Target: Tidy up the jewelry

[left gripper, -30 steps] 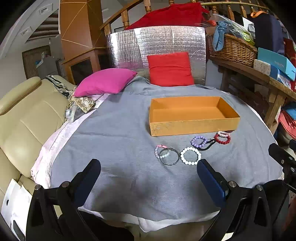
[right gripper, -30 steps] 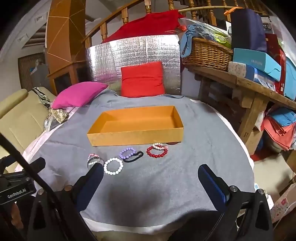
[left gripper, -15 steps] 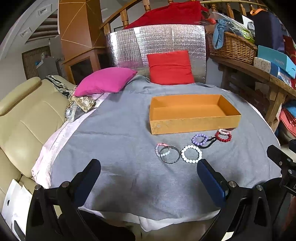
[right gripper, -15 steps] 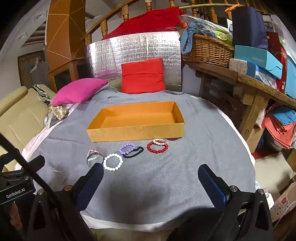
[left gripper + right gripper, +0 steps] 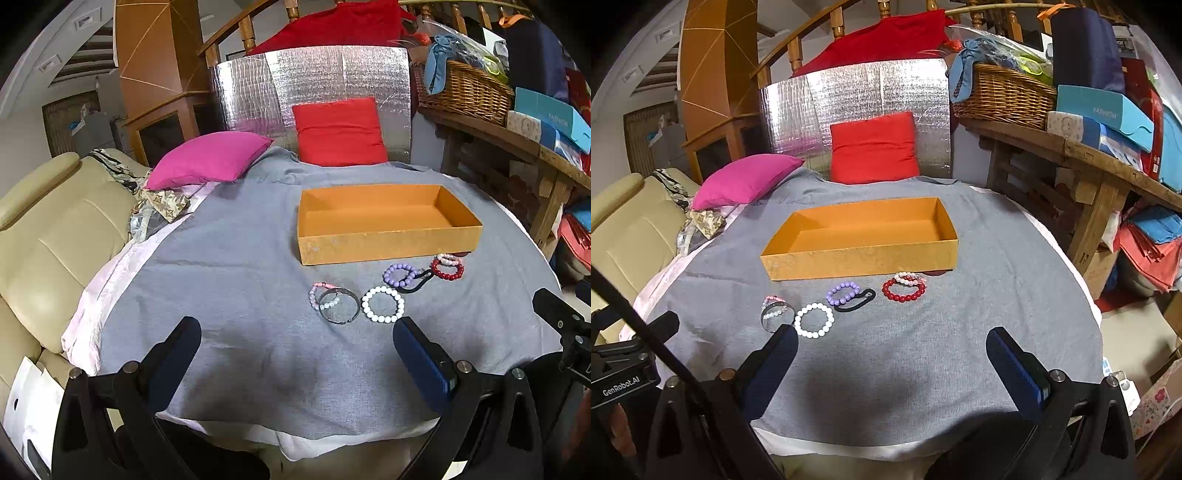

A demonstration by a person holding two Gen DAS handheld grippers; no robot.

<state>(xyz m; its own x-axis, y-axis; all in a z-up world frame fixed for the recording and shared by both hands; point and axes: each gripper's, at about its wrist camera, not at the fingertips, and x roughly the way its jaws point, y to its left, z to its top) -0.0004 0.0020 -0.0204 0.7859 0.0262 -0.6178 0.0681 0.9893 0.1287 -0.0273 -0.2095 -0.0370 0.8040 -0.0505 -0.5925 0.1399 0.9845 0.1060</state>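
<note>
Now I see my left gripper [image 5: 295,345] with its two fingers spread wide and nothing between them, above the near edge of the grey cloth [image 5: 229,280]. My right gripper [image 5: 890,347] is also wide apart and empty. Just ahead lie the bracelets in a loose row: a white bead bracelet [image 5: 813,320], a thin metal bangle [image 5: 339,305] that overlaps a pale pink one, a purple bead bracelet [image 5: 843,292] touching what seems a black hair tie [image 5: 857,300], and a red bead bracelet [image 5: 904,290] touching a small pinkish one. Behind them stands the orange box [image 5: 864,263], with nothing inside.
</note>
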